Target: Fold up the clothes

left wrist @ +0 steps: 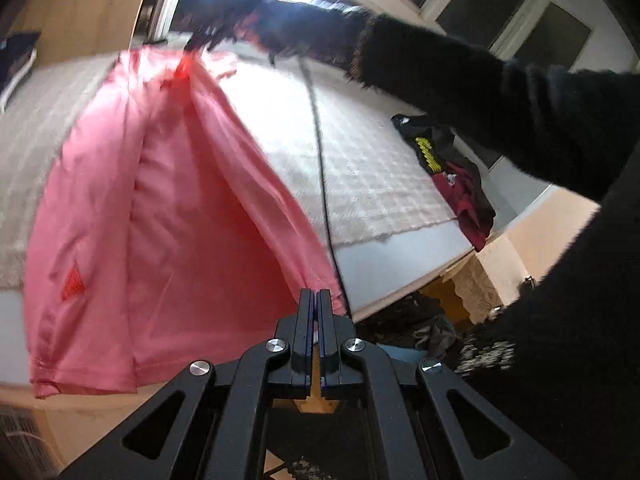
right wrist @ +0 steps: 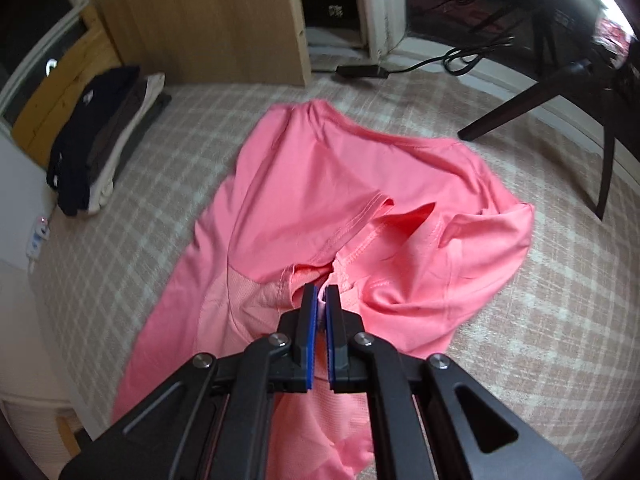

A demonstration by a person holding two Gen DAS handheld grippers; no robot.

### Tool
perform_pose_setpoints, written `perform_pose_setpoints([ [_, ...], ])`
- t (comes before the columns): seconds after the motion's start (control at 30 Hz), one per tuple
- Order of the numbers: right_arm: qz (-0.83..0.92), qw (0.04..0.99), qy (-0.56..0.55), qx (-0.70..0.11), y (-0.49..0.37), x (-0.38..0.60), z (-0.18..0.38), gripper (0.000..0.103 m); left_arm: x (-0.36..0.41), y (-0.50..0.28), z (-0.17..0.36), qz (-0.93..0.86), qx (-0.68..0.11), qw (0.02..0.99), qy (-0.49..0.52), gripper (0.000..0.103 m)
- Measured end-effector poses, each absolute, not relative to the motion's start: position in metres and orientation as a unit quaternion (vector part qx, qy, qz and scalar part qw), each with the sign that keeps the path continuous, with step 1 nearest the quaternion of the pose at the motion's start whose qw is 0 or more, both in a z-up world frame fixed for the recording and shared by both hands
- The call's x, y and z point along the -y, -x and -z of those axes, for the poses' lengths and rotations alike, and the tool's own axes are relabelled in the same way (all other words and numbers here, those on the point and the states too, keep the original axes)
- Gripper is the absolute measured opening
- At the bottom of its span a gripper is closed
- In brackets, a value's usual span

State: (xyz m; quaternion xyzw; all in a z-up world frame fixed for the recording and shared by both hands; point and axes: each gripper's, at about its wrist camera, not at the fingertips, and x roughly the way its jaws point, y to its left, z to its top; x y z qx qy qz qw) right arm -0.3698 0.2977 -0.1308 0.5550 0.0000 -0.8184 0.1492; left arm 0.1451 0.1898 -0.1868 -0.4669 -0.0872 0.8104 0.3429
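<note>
A pink T-shirt (left wrist: 180, 220) hangs stretched over the checked bedspread (left wrist: 380, 168), and its near part drops past the bed's edge. My left gripper (left wrist: 319, 294) is shut on a corner of the shirt's near edge. A black sleeve (left wrist: 440, 76) reaches to the shirt's far end, where the other gripper is a dark blur. In the right wrist view the pink T-shirt (right wrist: 340, 184) lies rumpled on the bedspread (right wrist: 540, 320), one sleeve folded over. My right gripper (right wrist: 321, 292) is shut on a fold of pink cloth near the collar.
A stack of folded clothes (right wrist: 100, 140) sits at the bed's far left by a wooden panel (right wrist: 200, 12). Dark tripod legs (right wrist: 540, 92) stand on the right. A heap of black and red clothes (left wrist: 452, 172) lies at the bed's edge, and a black cable (left wrist: 320, 160) crosses the bed.
</note>
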Motion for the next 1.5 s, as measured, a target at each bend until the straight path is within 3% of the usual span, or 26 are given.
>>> perform_pose_setpoints([
  [0.2, 0.824, 0.159, -0.543, 0.021, 0.372, -0.282, 0.133, 0.004, -0.157, -0.138, 0.19, -0.819, 0.11, 0.309, 0.471, 0.001],
  [0.3, 0.814, 0.175, -0.553, -0.012, 0.374, -0.265, 0.142, 0.005, -0.144, -0.139, 0.188, -0.829, 0.112, 0.291, 0.464, 0.001],
  [0.4, 0.809, 0.17, -0.56, -0.045, 0.362, -0.26, 0.135, 0.012, -0.142, -0.137, 0.203, -0.81, 0.114, 0.293, 0.495, 0.001],
  [0.47, 0.816, 0.17, -0.55, -0.046, 0.34, -0.268, 0.118, 0.026, -0.14, -0.139, 0.211, -0.793, 0.124, 0.298, 0.517, 0.002],
  [0.57, 0.833, 0.178, -0.523, -0.028, 0.284, -0.289, 0.085, 0.037, -0.136, -0.142, 0.205, -0.787, 0.1, 0.31, 0.524, 0.002],
  [0.63, 0.841, 0.188, -0.508, -0.016, 0.215, -0.304, 0.075, 0.038, -0.129, -0.136, 0.198, -0.791, 0.099, 0.312, 0.517, 0.009],
  [0.7, 0.837, 0.187, -0.514, -0.006, 0.149, -0.307, 0.087, 0.038, -0.128, -0.126, 0.194, -0.793, 0.103, 0.32, 0.509, 0.024],
  [0.73, 0.833, 0.183, -0.522, 0.001, 0.113, -0.309, 0.097, 0.038, -0.13, -0.12, 0.191, -0.794, 0.1, 0.324, 0.504, 0.027],
  [0.87, 0.813, 0.14, -0.565, 0.036, 0.002, -0.304, 0.148, 0.038, -0.154, -0.097, 0.201, -0.788, 0.055, 0.341, 0.51, 0.037],
  [0.97, 0.816, 0.132, -0.559, 0.057, -0.041, -0.292, 0.163, 0.038, -0.165, -0.089, 0.217, -0.776, 0.01, 0.339, 0.532, 0.038],
  [1.1, 0.822, 0.14, -0.549, 0.049, -0.056, -0.272, 0.174, 0.038, -0.17, -0.087, 0.224, -0.77, -0.009, 0.35, 0.533, 0.033],
  [1.13, 0.822, 0.149, -0.548, 0.048, -0.058, -0.267, 0.176, 0.038, -0.17, -0.087, 0.224, -0.769, -0.013, 0.352, 0.533, 0.028],
  [1.17, 0.822, 0.155, -0.546, 0.045, -0.063, -0.264, 0.177, 0.038, -0.171, -0.087, 0.224, -0.768, -0.018, 0.354, 0.533, 0.013],
  [1.2, 0.826, 0.157, -0.54, 0.039, -0.064, -0.261, 0.178, 0.037, -0.171, -0.087, 0.222, -0.77, -0.021, 0.355, 0.53, 0.006],
  [1.23, 0.826, 0.16, -0.54, 0.035, -0.065, -0.258, 0.179, 0.025, -0.17, -0.088, 0.221, -0.769, -0.021, 0.36, 0.528, 0.006],
  [1.27, 0.823, 0.163, -0.543, 0.036, -0.064, -0.256, 0.18, 0.004, -0.17, -0.088, 0.219, -0.77, -0.02, 0.361, 0.525, 0.006],
  [1.33, 0.82, 0.167, -0.546, 0.04, -0.062, -0.253, 0.177, 0.003, -0.169, -0.088, 0.215, -0.773, -0.021, 0.362, 0.52, 0.0],
  [1.5, 0.828, 0.181, -0.53, 0.021, -0.065, -0.243, 0.149, 0.003, -0.157, -0.09, 0.188, -0.791, -0.019, 0.364, 0.491, 0.0],
])
